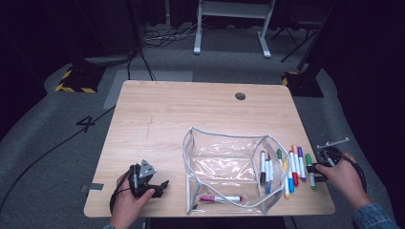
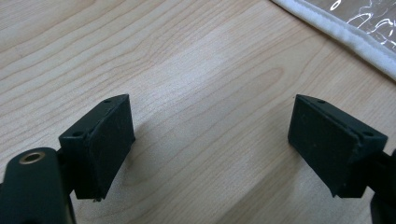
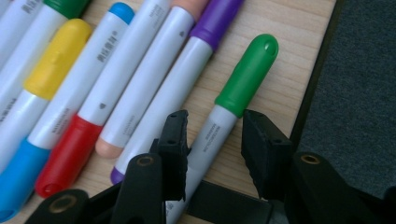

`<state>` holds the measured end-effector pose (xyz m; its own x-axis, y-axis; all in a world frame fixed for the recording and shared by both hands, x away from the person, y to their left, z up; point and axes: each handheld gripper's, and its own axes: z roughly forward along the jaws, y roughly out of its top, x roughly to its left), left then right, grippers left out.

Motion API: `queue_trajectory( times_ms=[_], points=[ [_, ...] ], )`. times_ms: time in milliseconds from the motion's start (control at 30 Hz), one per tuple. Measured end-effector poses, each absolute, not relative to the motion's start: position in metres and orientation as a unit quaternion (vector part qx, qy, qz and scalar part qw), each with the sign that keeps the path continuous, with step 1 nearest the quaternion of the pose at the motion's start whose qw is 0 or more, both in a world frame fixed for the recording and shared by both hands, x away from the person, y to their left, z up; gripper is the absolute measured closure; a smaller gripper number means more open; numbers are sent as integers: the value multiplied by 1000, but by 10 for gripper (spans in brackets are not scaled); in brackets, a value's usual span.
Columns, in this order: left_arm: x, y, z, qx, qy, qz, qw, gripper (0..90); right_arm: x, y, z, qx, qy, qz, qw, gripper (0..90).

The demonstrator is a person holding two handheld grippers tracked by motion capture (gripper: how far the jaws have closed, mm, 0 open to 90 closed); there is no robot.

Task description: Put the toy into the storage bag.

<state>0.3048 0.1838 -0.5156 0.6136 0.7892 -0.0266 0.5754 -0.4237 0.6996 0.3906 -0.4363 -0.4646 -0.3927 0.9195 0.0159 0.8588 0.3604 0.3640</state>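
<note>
We are picking up pens and putting them in the clear bag (image 1: 224, 169), and right now we are on the pen with the green cap (image 3: 219, 123).

Nearest to us, one pink pen (image 1: 220, 198) already lies inside the clear bag, at its near end. Just to the right of the bag lies a row of pens (image 1: 286, 169) on the wooden surface (image 1: 157, 114). The green-capped pen is the last one in that row, the farthest from the bag and close to the surface's right edge.

Our right gripper (image 3: 212, 135) is down over that pen. Its fingers (image 3: 173, 140) stand on both sides of the white barrel with small gaps, so they are not pinching it yet. Next, we think, they need to squeeze the barrel, lift the pen clear of the purple pen (image 3: 184, 88) beside it, and carry it left to the open top of the bag.

Our left gripper (image 1: 145, 181) rests on the surface to the left of the bag, fingers (image 2: 100, 144) spread wide with nothing between them. It could steady the bag's white rim (image 2: 345, 35).

The pens have small grey writing on their barrels, but it is too tiny and blurry for us to read.
</note>
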Motion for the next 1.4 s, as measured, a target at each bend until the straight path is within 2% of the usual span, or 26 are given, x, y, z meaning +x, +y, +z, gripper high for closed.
queue_trajectory(
  times_ms=[100,267,467,800,1400],
  points=[
    [305,184,-516,829,411,155,345,148,391,-438,-467,558,809,160,92,627],
    [305,184,-516,829,411,155,345,148,391,-438,-470,569,805,133,102,765],
    [305,184,-516,829,411,155,345,148,390,-440,-463,585,792,141,106,771],
    [305,184,-516,829,411,155,345,148,381,-432,-415,546,806,193,123,771],
    [306,183,-516,828,414,156,344,144,366,-362,-327,432,854,270,109,771]
  ],
)
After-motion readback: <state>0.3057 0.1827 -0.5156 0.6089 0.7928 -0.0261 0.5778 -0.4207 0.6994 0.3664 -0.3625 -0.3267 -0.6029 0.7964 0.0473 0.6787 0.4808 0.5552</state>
